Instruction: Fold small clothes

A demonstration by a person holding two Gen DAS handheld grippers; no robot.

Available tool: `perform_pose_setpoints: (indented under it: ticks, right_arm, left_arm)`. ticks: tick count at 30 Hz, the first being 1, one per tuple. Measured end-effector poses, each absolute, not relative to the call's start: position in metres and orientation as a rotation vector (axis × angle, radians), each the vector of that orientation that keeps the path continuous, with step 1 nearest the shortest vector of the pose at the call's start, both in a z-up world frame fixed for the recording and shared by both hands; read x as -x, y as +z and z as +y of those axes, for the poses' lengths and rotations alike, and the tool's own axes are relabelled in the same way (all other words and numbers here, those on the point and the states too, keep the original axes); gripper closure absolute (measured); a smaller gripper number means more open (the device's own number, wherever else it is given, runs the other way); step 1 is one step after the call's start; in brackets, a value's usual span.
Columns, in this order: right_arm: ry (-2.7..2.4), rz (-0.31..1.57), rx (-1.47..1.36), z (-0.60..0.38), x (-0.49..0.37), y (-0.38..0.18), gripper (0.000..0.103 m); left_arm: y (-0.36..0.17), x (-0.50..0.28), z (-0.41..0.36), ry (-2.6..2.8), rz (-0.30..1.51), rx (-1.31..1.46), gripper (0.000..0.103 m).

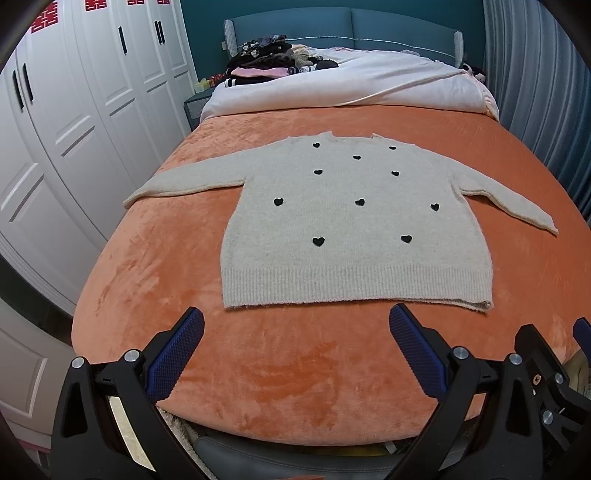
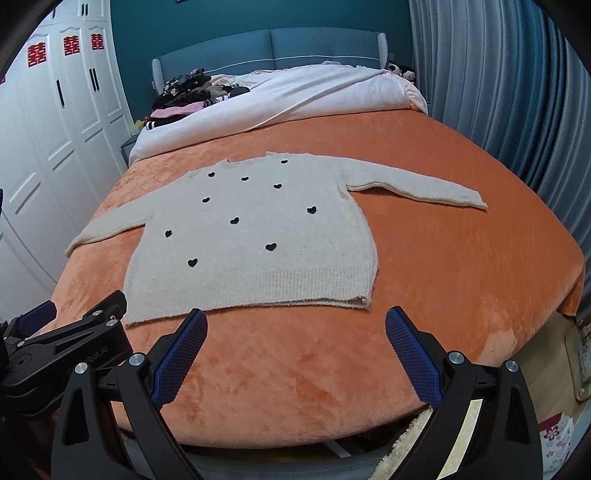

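Orange plush blanket (image 1: 280, 354) covers the near part of the bed, and on it lies the beige knitted sweater with small black hearts (image 1: 354, 229), spread flat, front up, both sleeves stretched out to the sides. In the left wrist view the sweater sits at about 12 o'clock from the left gripper (image 1: 295, 328), its ribbed hem just beyond the blue-padded fingertips; the jaws stand wide apart and hold nothing. In the right wrist view the sweater (image 2: 255, 236) lies toward 11 o'clock from the right gripper (image 2: 295, 328), whose blue-padded jaws are likewise spread wide and empty, with the hem's right corner near the gap between them. The left gripper's black body shows at 9 o'clock in that view. A white duvet (image 1: 369, 85) is bunched at the far end of the bed at 12 o'clock, with a pile of dark mixed clothes (image 1: 269, 61) on it toward 11 o'clock, in front of the teal padded headboard (image 1: 332, 26). White panelled wardrobe doors (image 1: 74, 110) fill the 9 to 10 o'clock side.
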State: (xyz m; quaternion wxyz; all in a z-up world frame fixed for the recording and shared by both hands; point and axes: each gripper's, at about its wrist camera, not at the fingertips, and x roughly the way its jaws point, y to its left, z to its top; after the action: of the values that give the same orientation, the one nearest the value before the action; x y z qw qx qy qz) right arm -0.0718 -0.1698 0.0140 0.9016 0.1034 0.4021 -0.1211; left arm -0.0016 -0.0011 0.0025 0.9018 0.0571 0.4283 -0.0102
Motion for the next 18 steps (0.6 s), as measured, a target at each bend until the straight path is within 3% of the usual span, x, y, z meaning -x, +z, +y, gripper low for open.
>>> perform_pose_setpoints:
  ticks: [18]
  right_arm:
    - [-0.245, 0.821, -0.203, -0.1642, 0.0724, 0.0191, 0.007]
  left_arm:
    - [0.0061, 0.0031, -0.0011, -0.016, 0.883, -0.118, 0.005]
